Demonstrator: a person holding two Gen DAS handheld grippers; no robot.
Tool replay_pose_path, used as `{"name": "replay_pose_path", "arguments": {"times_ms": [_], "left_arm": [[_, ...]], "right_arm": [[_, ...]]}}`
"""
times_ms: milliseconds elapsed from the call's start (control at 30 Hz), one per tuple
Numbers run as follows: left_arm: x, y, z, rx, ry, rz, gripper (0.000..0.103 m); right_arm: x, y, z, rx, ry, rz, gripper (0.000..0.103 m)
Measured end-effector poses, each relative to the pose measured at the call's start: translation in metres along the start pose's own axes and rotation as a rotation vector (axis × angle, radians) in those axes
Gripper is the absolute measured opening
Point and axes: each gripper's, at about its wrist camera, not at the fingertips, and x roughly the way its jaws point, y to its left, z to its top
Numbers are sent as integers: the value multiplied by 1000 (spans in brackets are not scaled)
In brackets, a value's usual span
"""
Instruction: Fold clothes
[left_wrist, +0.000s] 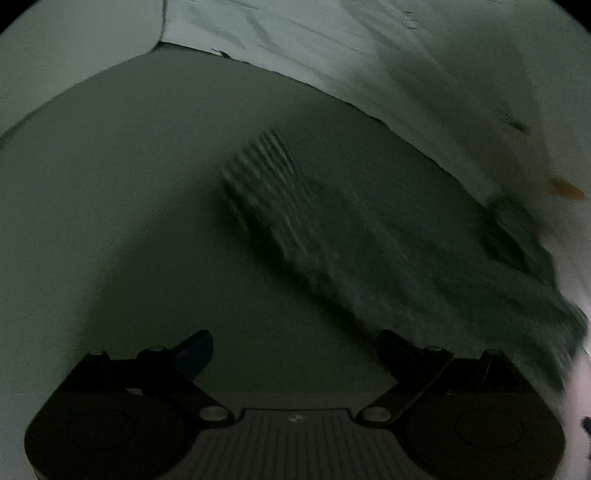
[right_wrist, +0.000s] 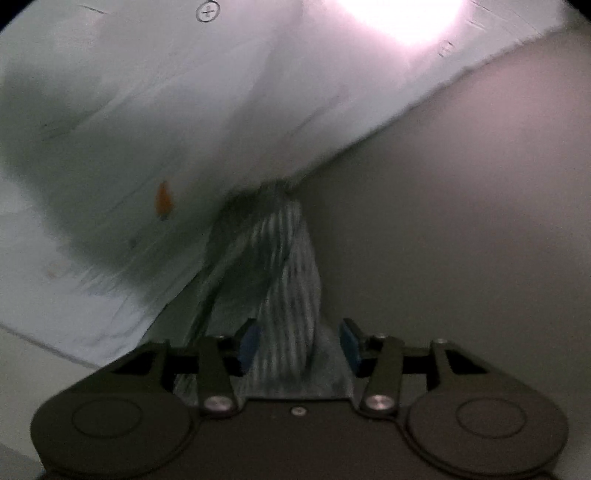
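A grey striped garment (left_wrist: 369, 251) hangs off the table edge, dim and blurred, to the right of and ahead of my left gripper (left_wrist: 295, 350). The left gripper is open and empty, its fingers wide apart. In the right wrist view the same striped cloth (right_wrist: 291, 288) runs from the table edge down between the blue pads (right_wrist: 248, 347) of my right gripper (right_wrist: 299, 343). The pads stand apart on either side of the cloth and are not clamped on it.
A white table top (right_wrist: 147, 110) with pen marks and an orange spot (right_wrist: 163, 199) fills the upper part of both views; its edge (left_wrist: 295, 79) crosses the left wrist view. Below the edge is a plain grey-brown floor (right_wrist: 461, 221). A bright glare (right_wrist: 402, 14) sits at top.
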Motion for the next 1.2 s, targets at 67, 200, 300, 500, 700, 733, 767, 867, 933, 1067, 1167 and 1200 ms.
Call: {"name": "replay_pose_path", "arguments": {"times_ms": [67,200,300,500,700,733,767,867,933,1067,1167,1200], "left_arm": [[16,-6,20,19,-24,32,95],[42,-17,47,80,-47,100,95],[54,-20,57,106,-75,111,94],[58,-23,65,93,-170,161,41],[34,-30,73,43,-238,4,8],[36,-32,73,51,-235,6,8],[44,-35,72,59,-218,19,8],[60,-38,68,78,-182,48,10],[64,-39,66,90,-171,61,13],[50,-39,71,86,-204,37,12],[31,-44,75,59,-232,-29,9],[22,-50,73,56,-239,-67,9]], "right_arm": [[27,6,25,-49,-14,4,53],[73,14,51,-142,11,-4,57],[89,15,51,-166,16,23,56],[97,16,54,-154,-82,61,3],[76,59,79,-413,-231,-46,3],[83,57,79,-436,-211,-91,3],[97,55,78,-460,-174,-147,3],[139,39,71,-477,-41,-273,10],[139,36,71,-438,-35,-294,19],[106,32,75,-307,-83,-266,40],[59,23,65,-182,-132,-167,41],[42,19,59,-141,-148,-122,21]]}}
